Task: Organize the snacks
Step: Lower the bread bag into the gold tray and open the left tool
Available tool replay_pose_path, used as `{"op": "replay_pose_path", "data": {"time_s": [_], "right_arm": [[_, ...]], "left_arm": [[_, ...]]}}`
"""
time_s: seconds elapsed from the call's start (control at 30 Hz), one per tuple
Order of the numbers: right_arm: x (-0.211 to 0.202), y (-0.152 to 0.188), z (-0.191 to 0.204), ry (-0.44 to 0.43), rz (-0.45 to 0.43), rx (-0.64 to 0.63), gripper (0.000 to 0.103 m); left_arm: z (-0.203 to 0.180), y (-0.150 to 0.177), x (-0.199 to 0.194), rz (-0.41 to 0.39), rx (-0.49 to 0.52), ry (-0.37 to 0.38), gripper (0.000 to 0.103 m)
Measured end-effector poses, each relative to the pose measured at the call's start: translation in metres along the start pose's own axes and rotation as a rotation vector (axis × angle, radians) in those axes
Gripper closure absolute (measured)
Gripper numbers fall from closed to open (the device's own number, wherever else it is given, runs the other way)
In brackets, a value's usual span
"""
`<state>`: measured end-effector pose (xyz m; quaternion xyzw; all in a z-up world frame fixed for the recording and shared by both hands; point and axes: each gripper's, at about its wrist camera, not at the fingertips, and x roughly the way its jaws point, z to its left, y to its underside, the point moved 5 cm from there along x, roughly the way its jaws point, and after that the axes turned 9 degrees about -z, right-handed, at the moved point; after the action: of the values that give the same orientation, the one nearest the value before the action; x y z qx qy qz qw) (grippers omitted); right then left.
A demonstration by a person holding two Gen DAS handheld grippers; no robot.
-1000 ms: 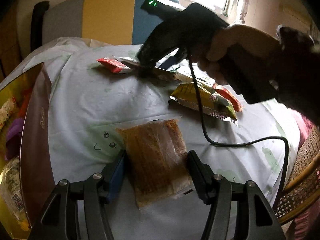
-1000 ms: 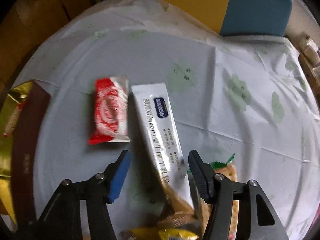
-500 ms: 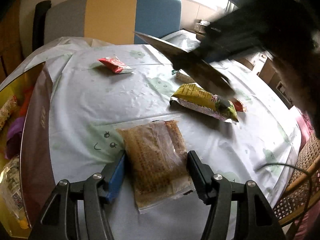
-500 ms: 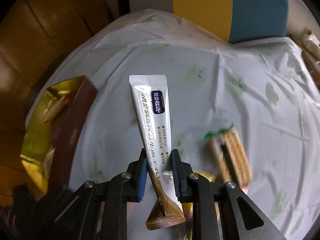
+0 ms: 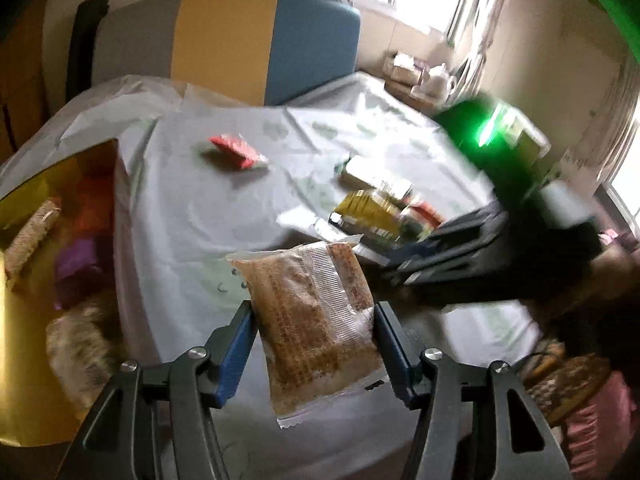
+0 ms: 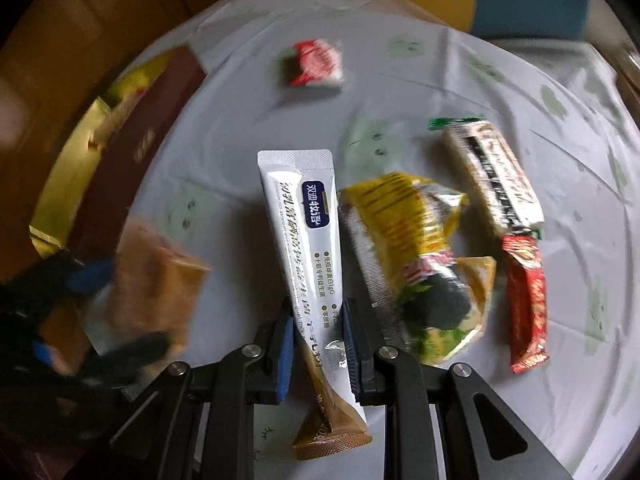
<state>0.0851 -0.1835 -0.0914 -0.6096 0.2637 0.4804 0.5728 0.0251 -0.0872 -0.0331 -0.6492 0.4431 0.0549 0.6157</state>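
At the far left a gold-lined box with dark red walls sits at the table edge, holding several wrapped snacks (blurred, hard to name). Just right of it, the left gripper has its two blue-padded fingers pressed against both sides of a clear packet of brown crackers, which is raised off the white tablecloth. Beyond it, a small red packet lies alone toward the far side of the cloth.

In the right wrist view, the right gripper is nearly closed, pinching the lower part of a long white stick sachet with a dark blue label; its gold-brown end hangs below the fingers and its white end points away. To the right, lying on the cloth, come a crumpled yellow bag, then a pale wafer bar with a green end, and touching the near end of that, a red snack bar. A blue and yellow chair back stands behind the table.
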Motion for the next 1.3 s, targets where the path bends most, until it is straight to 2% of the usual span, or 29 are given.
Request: {"op": "replay_pose_path", "data": {"time_s": [0.1, 0.17, 0.33, 0.43, 0.5, 0.7, 0.8, 0.87, 0.93, 1.3], "right_arm": [[0.003, 0.003, 0.012, 0.007, 0.006, -0.059, 0.079], [0.004, 0.004, 0.016, 0.017, 0.005, -0.074, 0.079], [0.005, 0.006, 0.020, 0.028, 0.008, -0.086, 0.077], [0.005, 0.009, 0.025, 0.037, 0.008, -0.106, 0.077], [0.005, 0.010, 0.027, 0.041, 0.009, -0.118, 0.077], [0.005, 0.012, 0.032, 0.043, 0.007, -0.123, 0.076], [0.005, 0.012, 0.032, 0.045, 0.005, -0.126, 0.075], [0.006, 0.012, 0.031, 0.044, 0.004, -0.126, 0.075], [0.006, 0.012, 0.032, 0.043, 0.004, -0.125, 0.075], [0.007, 0.016, 0.035, 0.054, -0.009, -0.135, 0.075]], "left_arm": [[0.014, -0.015, -0.025, -0.042, -0.053, 0.017, 0.043], [0.030, -0.025, -0.038, -0.075, -0.086, -0.004, 0.043], [0.102, -0.049, -0.061, -0.112, -0.173, -0.187, 0.043], [0.142, -0.053, -0.058, -0.068, -0.192, -0.280, 0.043], [0.168, -0.051, -0.051, -0.017, -0.223, -0.303, 0.043], [0.206, -0.041, -0.019, 0.061, -0.284, -0.373, 0.043], [0.219, -0.035, -0.009, 0.093, -0.300, -0.392, 0.043], [0.223, -0.029, -0.010, 0.088, -0.318, -0.411, 0.037], [0.224, -0.023, -0.013, 0.080, -0.336, -0.420, 0.036], [0.186, -0.002, -0.054, -0.016, -0.287, -0.514, 0.036]]}}
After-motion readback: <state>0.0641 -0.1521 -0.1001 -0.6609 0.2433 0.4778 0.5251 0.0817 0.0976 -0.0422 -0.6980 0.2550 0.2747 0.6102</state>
